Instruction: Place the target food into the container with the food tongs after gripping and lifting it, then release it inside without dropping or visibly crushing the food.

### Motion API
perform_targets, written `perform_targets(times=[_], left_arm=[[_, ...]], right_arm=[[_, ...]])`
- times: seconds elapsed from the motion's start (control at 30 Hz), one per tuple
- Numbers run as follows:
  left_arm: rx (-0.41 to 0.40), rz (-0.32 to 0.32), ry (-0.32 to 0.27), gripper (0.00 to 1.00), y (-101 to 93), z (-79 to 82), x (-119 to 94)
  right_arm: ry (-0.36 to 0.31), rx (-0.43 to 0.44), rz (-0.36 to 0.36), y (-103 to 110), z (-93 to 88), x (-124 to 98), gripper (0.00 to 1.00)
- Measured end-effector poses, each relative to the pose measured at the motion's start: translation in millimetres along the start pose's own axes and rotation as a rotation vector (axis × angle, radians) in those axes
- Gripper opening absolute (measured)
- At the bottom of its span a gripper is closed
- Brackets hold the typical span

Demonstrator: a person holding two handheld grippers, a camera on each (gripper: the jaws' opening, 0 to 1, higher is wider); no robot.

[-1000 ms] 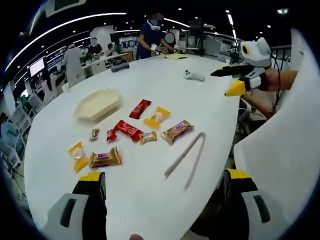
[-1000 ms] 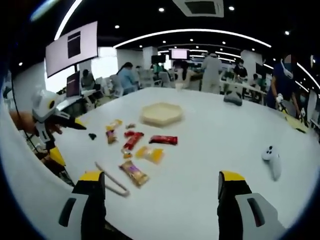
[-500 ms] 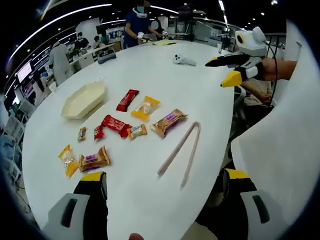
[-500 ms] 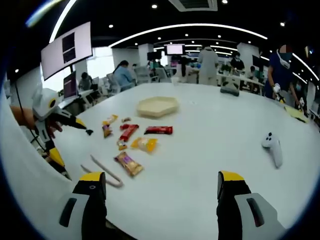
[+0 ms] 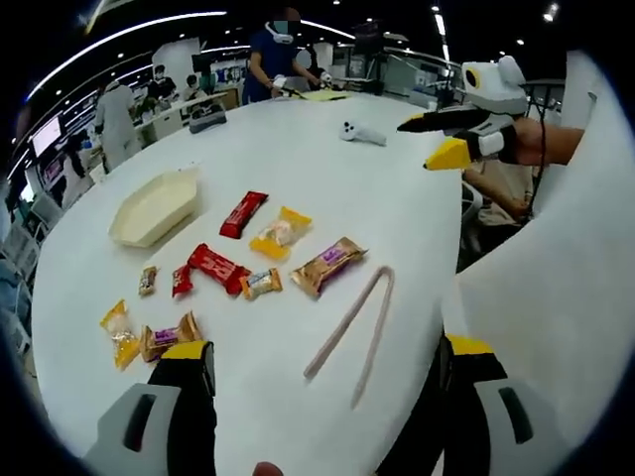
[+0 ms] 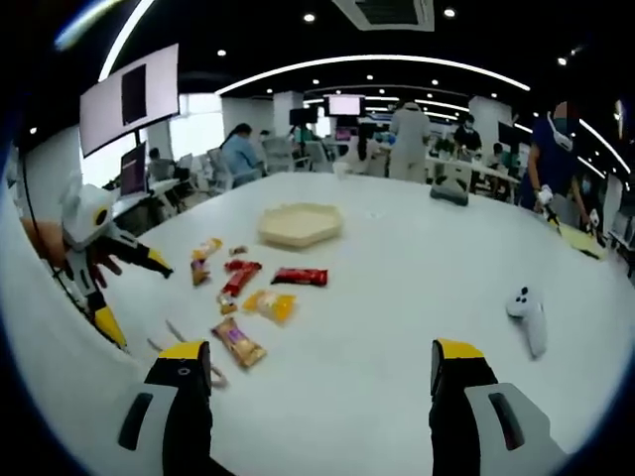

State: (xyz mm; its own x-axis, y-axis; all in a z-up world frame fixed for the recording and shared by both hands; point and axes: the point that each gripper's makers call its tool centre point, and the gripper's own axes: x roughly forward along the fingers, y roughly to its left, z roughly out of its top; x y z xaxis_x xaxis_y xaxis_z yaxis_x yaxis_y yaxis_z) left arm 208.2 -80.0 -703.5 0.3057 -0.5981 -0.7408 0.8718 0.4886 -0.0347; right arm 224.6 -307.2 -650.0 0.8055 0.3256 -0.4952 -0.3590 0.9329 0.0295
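Beige food tongs [image 5: 347, 322] lie on the white table [image 5: 327, 188] near its front edge, just ahead of my left gripper [image 5: 327, 369], which is open and holds nothing. Wrapped snacks lie in a loose group: a red bar [image 5: 243, 213], a yellow pack [image 5: 280, 231], a brown bar [image 5: 327, 266] and a red pack [image 5: 213, 268]. The cream container [image 5: 154, 206] stands empty beyond them. My right gripper [image 5: 417, 145] hangs open over the table's right edge. In the right gripper view my right gripper [image 6: 322, 362] is open and empty, with the container [image 6: 300, 224], the tongs [image 6: 179, 335] and the left gripper [image 6: 139, 302] ahead.
A white game controller [image 5: 359, 133] lies on the far side of the table, also the controller [image 6: 526, 317] at right. People stand at the far end and at desks behind. A white panel [image 5: 556, 297] borders the table on the right.
Both views have shifted with the hands; the left gripper sits a little lower and nearer the tongs. The snacks, tongs and container have not moved. Both grippers stay open.
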Motion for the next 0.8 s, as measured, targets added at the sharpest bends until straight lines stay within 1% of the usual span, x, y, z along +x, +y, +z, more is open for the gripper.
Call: perform_targets(times=[0.07, 0.1, 0.13, 0.23, 0.3, 0.43, 0.53, 0.63, 0.73, 0.8], left_arm=[[-0.002, 0.005, -0.002, 0.93, 1.4, 0.1, 1], [-0.014, 0.012, -0.016, 0.93, 3.3, 2.1, 3], [-0.021, 0.016, -0.027, 0.93, 4.3, 3.8, 4], [-0.023, 0.019, -0.03, 0.92, 4.2, 5.7, 4], [-0.012, 0.01, -0.042, 0.92, 2.0, 8.2, 2], [0.0, 0.007, -0.022, 0.91, 4.6, 2.9, 1], [-0.004, -0.003, -0.026, 0.9, 3.2, 0.4, -2], [-0.005, -0.002, -0.02, 0.91, 2.7, -2.8, -5], [-0.003, -0.002, -0.024, 0.91, 2.7, -3.8, -9], [-0.008, -0.004, -0.039, 0.91, 4.5, -4.6, -11]], right_arm=[[0.01, 0.001, 0.004, 0, -4.6, 1, 0.93], [0.03, -0.016, 0.012, -1, -9.4, 2, 0.93], [0.039, -0.03, 0.012, -3, -10.1, 3, 0.93], [0.02, -0.028, 0.001, -7, 0.3, 4, 0.93], [-0.003, -0.022, -0.009, -7, 7.4, 4, 0.93], [-0.004, -0.012, -0.014, -2, 9.9, 6, 0.93], [0.011, -0.011, -0.018, 3, 5.2, 5, 0.93], [0.015, 0.007, -0.029, 5, 2.4, 2, 0.93], [0.007, 0.024, -0.032, 9, 1.9, 0, 0.93], [0.007, 0.023, -0.045, 8, 0.0, 1, 0.93]])
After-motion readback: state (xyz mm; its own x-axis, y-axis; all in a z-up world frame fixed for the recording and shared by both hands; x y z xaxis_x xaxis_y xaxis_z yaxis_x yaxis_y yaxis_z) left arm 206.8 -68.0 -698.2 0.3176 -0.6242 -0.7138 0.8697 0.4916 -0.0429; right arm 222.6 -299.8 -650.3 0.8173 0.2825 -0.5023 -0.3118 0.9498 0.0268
